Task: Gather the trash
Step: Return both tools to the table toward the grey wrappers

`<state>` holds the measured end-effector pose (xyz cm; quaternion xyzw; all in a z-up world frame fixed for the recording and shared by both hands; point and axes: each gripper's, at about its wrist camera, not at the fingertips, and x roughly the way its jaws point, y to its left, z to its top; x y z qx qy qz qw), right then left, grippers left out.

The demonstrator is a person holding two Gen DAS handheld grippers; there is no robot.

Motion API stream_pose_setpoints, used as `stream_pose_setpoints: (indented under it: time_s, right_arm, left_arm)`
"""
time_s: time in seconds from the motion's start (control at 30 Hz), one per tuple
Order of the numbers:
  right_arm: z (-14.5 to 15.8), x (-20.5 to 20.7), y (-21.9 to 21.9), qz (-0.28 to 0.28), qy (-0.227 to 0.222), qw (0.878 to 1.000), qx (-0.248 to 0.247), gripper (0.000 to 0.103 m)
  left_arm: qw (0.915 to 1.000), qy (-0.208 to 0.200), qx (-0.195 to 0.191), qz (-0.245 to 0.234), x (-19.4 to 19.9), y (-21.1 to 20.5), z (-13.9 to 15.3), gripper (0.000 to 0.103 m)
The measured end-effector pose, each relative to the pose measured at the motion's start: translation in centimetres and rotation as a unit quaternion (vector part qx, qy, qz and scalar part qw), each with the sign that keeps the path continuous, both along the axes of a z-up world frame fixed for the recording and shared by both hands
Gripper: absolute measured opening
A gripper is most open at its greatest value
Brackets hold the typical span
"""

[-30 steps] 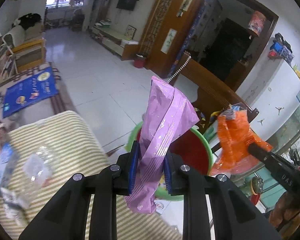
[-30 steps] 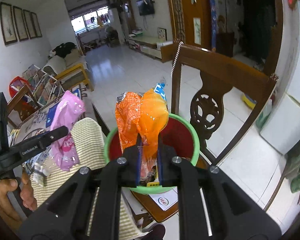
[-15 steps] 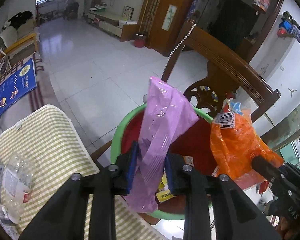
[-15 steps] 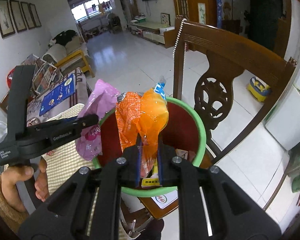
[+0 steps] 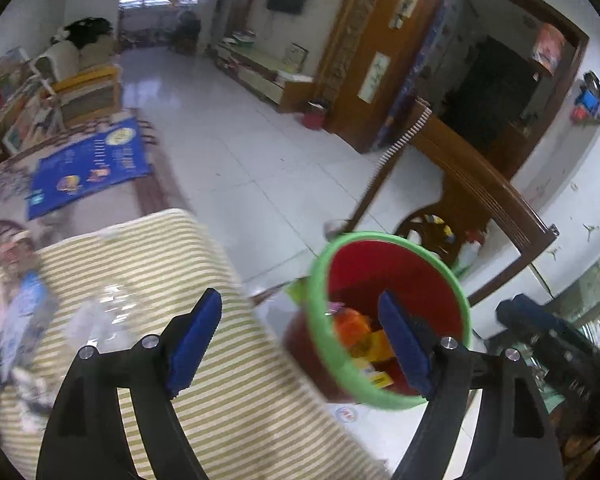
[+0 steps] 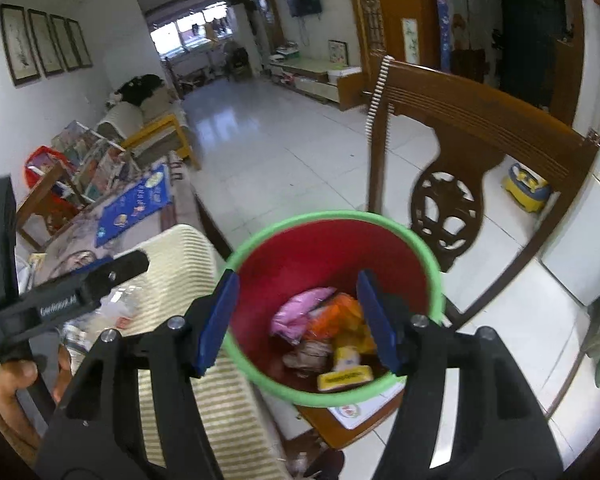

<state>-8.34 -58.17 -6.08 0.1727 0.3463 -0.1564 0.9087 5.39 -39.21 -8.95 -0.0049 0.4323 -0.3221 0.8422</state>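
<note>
A carved wooden chair stands on the white tiled floor (its back faces the camera). A striped cloth covers the near surface, a blue poster lies beyond it, and framed pictures hang in a row.

Left gripper: we tilt it downward, its jaws opening, nothing between the 2 blue pads.
Right gripper: we tilt it downward too, jaws opening, nothing between the pads.
Left hand: we wrap our fingers around the gripper's handle.
</note>
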Motion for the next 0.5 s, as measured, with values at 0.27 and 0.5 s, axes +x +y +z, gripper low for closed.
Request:
stream_pose_setpoints:
  time_s: [0.27, 0.5]
  right_arm:
    - [1.1, 3.7, 8.6, 0.084, -0.004, 0.996, 0.004, 0.062]
    - [1.2, 7.5, 18.2, 0.181, 0.000, 0.984, 0.005, 0.062]
  left_arm:
    - [0.9955, -0.003, 0.012, 0.093, -0.1, 12.2, -0.5, 0.078]
    - [0.9802, -0.010, 0.042, 0.193, 0.4, 24.0, -1.6, 0.078]
